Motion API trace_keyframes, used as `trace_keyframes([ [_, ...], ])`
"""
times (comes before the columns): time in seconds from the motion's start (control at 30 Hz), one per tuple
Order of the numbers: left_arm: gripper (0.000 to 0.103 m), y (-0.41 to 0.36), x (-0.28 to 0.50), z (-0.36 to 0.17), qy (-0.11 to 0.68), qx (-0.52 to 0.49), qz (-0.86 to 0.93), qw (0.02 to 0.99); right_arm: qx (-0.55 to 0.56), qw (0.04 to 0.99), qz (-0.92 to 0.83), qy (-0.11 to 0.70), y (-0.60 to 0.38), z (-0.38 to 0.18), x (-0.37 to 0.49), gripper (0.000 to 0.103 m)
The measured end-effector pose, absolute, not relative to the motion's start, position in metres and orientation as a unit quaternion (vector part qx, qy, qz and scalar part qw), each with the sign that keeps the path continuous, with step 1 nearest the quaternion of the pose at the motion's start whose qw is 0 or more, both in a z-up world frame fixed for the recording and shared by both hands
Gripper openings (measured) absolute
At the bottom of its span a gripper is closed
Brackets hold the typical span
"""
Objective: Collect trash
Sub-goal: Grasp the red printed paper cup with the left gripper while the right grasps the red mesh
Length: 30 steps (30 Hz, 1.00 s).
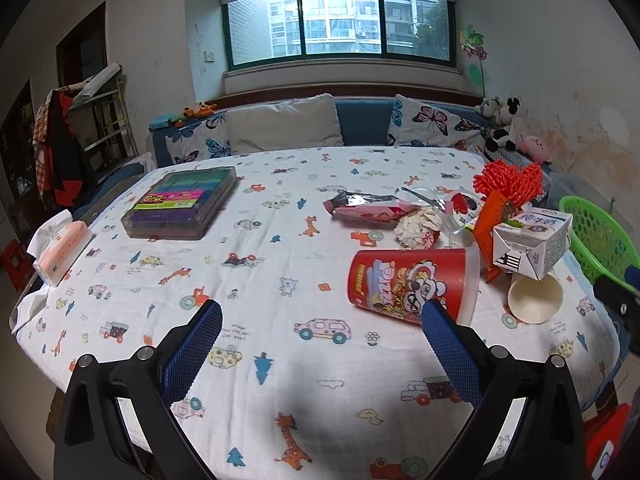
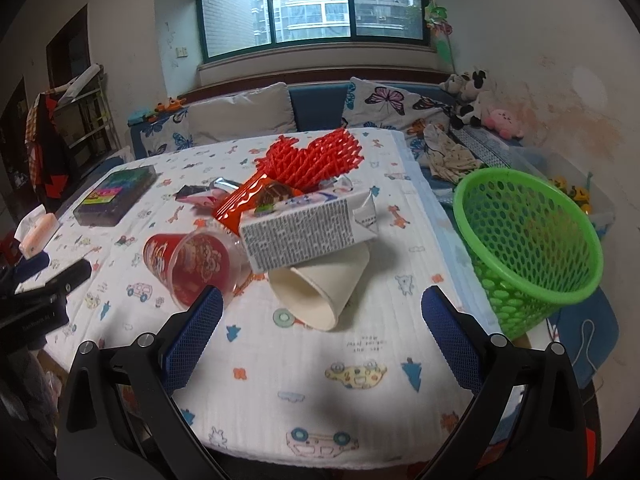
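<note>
A pile of trash lies on the right half of the table. A red snack cup [image 1: 408, 284] [image 2: 188, 268] lies on its side, and a white paper cup [image 1: 535, 298] [image 2: 320, 288] lies tipped beside it. Over them rests a milk carton [image 1: 532, 240] [image 2: 308, 228], leaning on an orange wrapper [image 1: 490, 220] [image 2: 244, 200] and red foam netting [image 1: 508, 180] [image 2: 312, 156]. Crumpled paper [image 1: 418, 226] and a pink wrapper [image 1: 372, 208] lie behind. My left gripper [image 1: 322, 320] is open just left of the snack cup. My right gripper [image 2: 322, 312] is open, with the paper cup between and beyond its fingers.
A green mesh basket [image 2: 532, 248] [image 1: 592, 236] stands off the table's right edge. At the table's left sit a box of coloured items [image 1: 184, 204] [image 2: 114, 194] and a tissue pack [image 1: 60, 252]. A sofa with cushions [image 1: 280, 128] lines the far wall.
</note>
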<state>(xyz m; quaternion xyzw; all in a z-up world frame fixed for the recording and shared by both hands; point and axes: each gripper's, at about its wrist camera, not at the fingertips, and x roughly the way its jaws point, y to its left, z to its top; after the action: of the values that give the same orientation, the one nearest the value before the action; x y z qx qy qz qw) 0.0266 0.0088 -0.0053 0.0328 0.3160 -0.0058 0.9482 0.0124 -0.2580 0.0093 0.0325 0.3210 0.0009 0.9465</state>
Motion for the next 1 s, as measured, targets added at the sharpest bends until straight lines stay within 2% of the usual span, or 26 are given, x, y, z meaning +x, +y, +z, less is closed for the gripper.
trace_keyframes([
  [0.63,0.097,-0.072,0.068,-0.036,0.341,0.086,-0.030,0.935,0.041,0.946,0.014,0.322,-0.284,0.021,0.050,0.099],
  [1.0,0.096,-0.068,0.095,-0.049,0.353,0.087,0.003,0.932,0.089,0.926,0.069,0.360,-0.295,0.027,0.116,0.099],
])
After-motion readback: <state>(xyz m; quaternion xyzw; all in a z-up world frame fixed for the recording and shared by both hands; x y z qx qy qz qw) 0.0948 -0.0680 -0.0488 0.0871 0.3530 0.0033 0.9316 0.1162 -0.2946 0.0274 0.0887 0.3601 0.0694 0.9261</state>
